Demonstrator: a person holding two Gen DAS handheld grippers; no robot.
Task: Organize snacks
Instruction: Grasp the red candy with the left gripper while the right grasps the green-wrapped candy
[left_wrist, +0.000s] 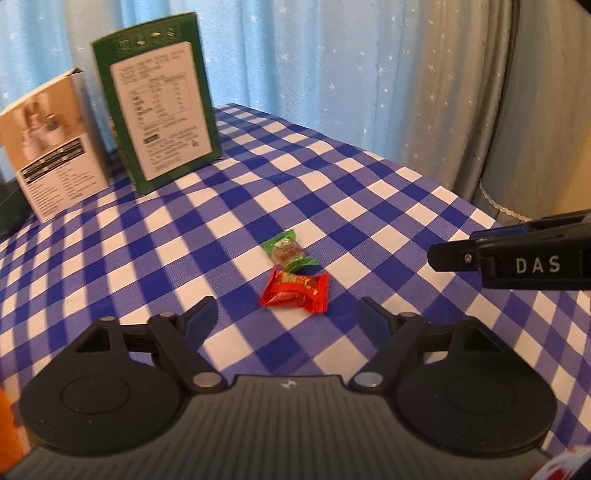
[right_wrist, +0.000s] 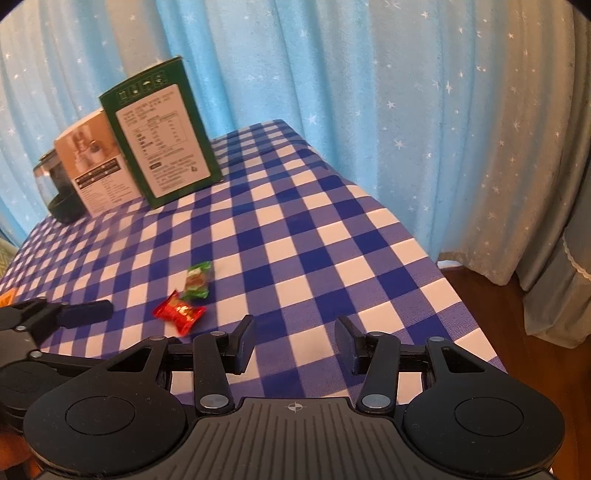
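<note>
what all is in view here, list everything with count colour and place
red snack packet: 1, red, mid table, nearest the left gripper
green snack packet: 1, green, just behind the red one, touching or nearly so
green box: 1, green with white label, upright at the far left
white box: 1, white and tan, left of the green box
dark container: 1, black, far left, partly hidden
tablecloth: 1, blue and white check
curtain: 1, light blue with stars, behind
left gripper: 1, black, fingers apart, empty
right gripper: 1, black, fingers apart, empty
</note>
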